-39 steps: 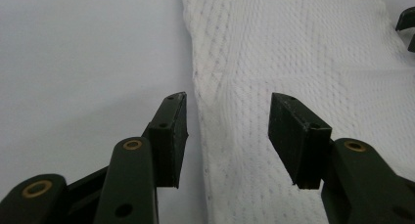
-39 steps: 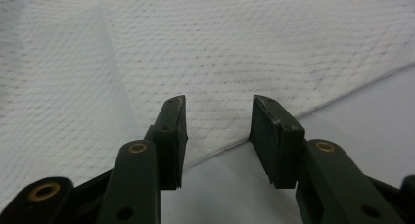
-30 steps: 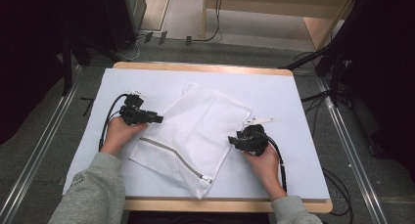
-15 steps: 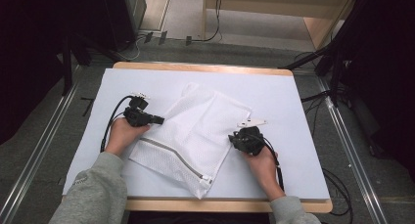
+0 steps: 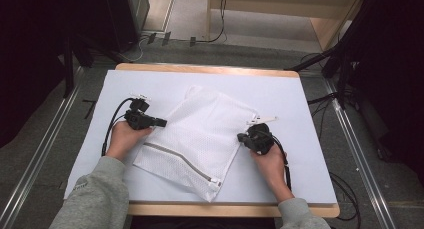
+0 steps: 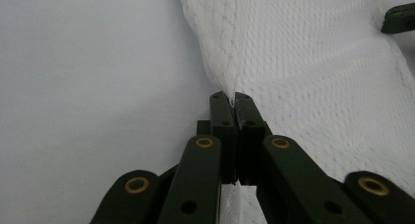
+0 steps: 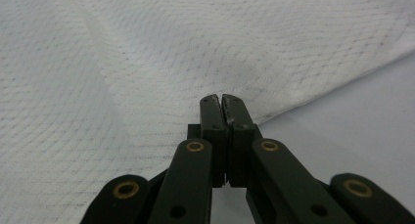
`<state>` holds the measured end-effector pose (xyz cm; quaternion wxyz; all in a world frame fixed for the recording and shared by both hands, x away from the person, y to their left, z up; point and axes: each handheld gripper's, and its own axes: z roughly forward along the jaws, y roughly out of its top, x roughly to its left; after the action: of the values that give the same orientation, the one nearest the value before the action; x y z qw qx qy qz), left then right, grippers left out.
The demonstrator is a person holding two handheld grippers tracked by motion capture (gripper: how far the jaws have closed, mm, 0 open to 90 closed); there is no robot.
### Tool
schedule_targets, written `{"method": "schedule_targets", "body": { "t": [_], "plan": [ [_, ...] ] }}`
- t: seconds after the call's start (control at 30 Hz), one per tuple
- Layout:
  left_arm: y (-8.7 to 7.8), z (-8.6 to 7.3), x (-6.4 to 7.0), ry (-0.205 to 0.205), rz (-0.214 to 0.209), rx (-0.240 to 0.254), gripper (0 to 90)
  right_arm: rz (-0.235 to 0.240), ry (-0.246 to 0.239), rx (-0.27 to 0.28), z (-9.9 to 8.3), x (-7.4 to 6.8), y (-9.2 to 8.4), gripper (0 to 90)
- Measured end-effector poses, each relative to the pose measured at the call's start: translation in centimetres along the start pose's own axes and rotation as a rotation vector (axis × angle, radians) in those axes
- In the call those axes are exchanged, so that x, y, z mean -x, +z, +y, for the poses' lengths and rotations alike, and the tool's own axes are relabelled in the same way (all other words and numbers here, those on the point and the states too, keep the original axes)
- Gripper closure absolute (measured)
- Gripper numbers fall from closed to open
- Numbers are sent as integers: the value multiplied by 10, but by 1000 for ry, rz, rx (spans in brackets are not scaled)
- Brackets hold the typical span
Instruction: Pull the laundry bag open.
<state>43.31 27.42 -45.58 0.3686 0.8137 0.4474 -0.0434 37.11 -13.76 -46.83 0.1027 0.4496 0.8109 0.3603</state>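
A lab: metal floor rails, loose cables, covered table

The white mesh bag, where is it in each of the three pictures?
High view: the white mesh bag lies slantwise mid-table, between the two hands.
Left gripper view: it covers the upper right; its edge is pinched in the shut jaws of the left gripper.
Right gripper view: it spreads over the top and left; the right gripper pinches its edge.
Shared landmark: the bag's netted weave.
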Motion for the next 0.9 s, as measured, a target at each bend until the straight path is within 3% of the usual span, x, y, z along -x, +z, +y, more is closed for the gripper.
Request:
{"method": "schedule_targets", "body": {
  "t": [0.2, 0.43, 0.9],
  "plan": [
    [-2, -2, 3, 1, 3, 16, 900, -4, 12, 4, 5, 9, 1, 900],
    [-8, -9, 7, -30, -5, 44, 898, 3, 27, 12, 15, 20, 8, 900],
    [-21, -29, 18, -57, 9, 64, 894, 10, 33, 10, 38, 31, 29, 900]
  ]
}}
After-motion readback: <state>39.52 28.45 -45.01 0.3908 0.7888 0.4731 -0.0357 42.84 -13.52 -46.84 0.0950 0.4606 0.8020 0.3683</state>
